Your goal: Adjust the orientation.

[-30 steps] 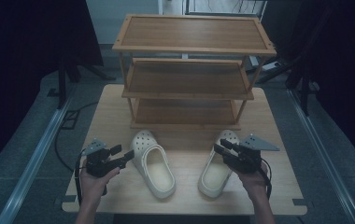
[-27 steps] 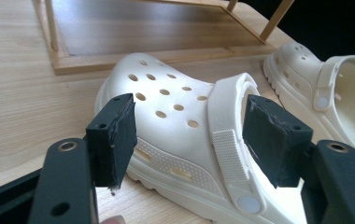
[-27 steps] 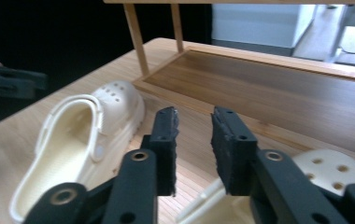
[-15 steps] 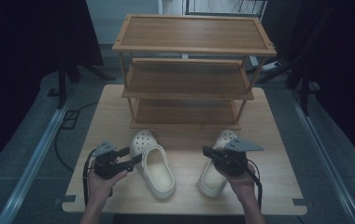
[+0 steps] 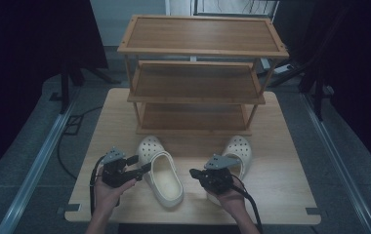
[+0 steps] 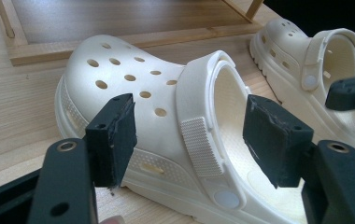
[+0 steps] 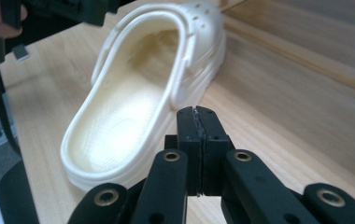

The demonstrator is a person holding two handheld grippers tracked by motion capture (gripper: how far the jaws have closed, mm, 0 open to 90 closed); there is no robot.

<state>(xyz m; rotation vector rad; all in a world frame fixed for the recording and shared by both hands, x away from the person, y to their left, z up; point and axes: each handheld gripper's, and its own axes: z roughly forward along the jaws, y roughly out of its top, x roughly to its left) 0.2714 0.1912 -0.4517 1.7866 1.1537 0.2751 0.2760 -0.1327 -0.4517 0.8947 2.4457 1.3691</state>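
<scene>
Shoes sat on the table [image 5: 291,161] by the rack [image 5: 198,73]. Left tool [image 6: 192,140] was wide apart around the left shoe [image 6: 157,121], ready to grab. Right tool [image 7: 197,135] was pressed together, empty, beside that shoe.

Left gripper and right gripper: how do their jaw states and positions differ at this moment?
The left gripper stands open, jaws astride the left clog without pressing it; the right gripper is shut on nothing, pads together. The left is at the left clog's side; the right hovers over the right clog. Both point inward above the table.
</scene>
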